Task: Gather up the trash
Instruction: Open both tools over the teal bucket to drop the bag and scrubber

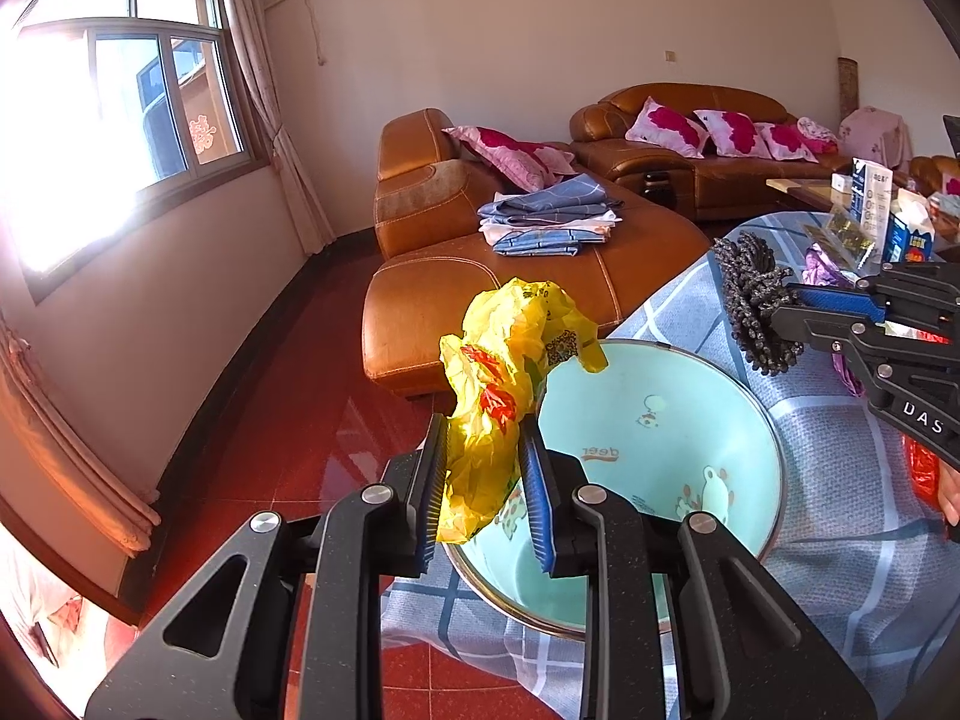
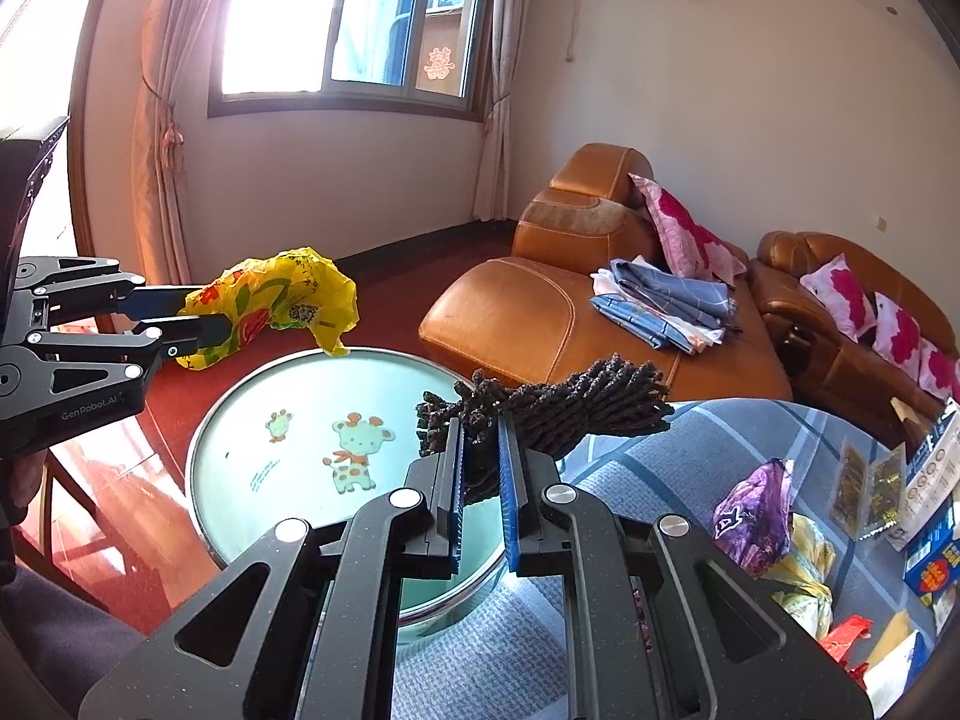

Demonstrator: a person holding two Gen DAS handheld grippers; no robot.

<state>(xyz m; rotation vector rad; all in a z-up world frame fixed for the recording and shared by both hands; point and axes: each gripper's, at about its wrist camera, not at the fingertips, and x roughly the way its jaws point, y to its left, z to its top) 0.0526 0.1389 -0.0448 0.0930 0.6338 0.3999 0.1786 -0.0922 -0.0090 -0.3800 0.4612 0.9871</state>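
My left gripper (image 1: 483,438) is shut on a crumpled yellow plastic bag (image 1: 510,372) and holds it over the left rim of a light-green basin (image 1: 708,438) with cartoon animals. It also shows in the right wrist view (image 2: 204,321), with the bag (image 2: 276,297) above the basin (image 2: 288,420). My right gripper (image 2: 480,438) is shut on a dark knotted bundle of cord (image 2: 552,408), held at the basin's right rim; the bundle also shows in the left wrist view (image 1: 753,306). The basin looks empty inside.
The basin sits on a table with a blue checked cloth (image 2: 648,468). More wrappers lie on it: a purple bag (image 2: 756,516), a yellowish bag (image 2: 804,576), red scraps (image 2: 846,636), boxes (image 2: 930,564). An orange leather sofa (image 2: 540,324) with folded cloths stands behind.
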